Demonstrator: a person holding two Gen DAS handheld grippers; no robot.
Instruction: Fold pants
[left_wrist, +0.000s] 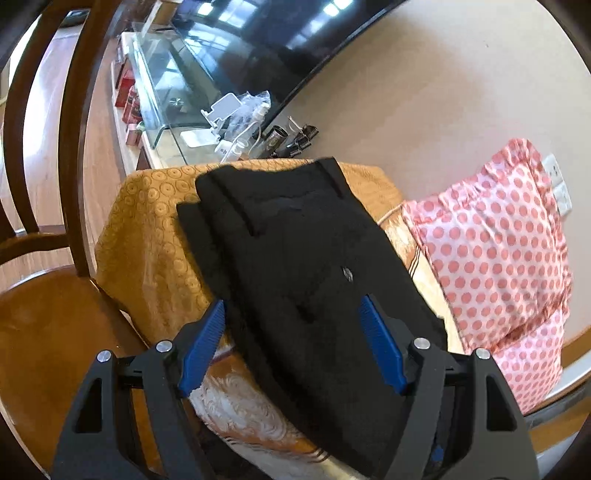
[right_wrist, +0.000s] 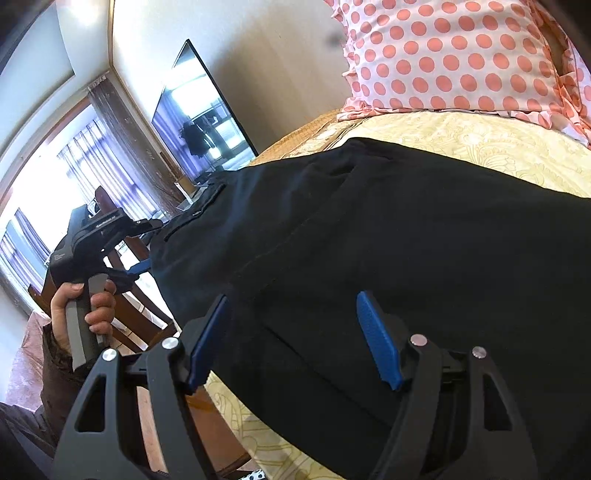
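Note:
Black pants (left_wrist: 295, 251) lie folded on a bed with a golden patterned cover (left_wrist: 147, 221); they also fill the right wrist view (right_wrist: 369, 240). My left gripper (left_wrist: 291, 325) is open, its blue pads (left_wrist: 207, 339) spread wide over the near end of the pants, holding nothing. It also shows in the right wrist view (right_wrist: 136, 267), held by a hand at the pants' left edge. My right gripper (right_wrist: 291, 325) is open, blue pads (right_wrist: 376, 339) apart above the pants' near edge, empty.
A pink polka-dot pillow (left_wrist: 495, 243) lies on the bed by the wall, also in the right wrist view (right_wrist: 443, 55). A wooden chair (left_wrist: 48, 221) stands left of the bed. A TV (left_wrist: 280, 40) and glass stand (left_wrist: 162, 85) with clutter are beyond.

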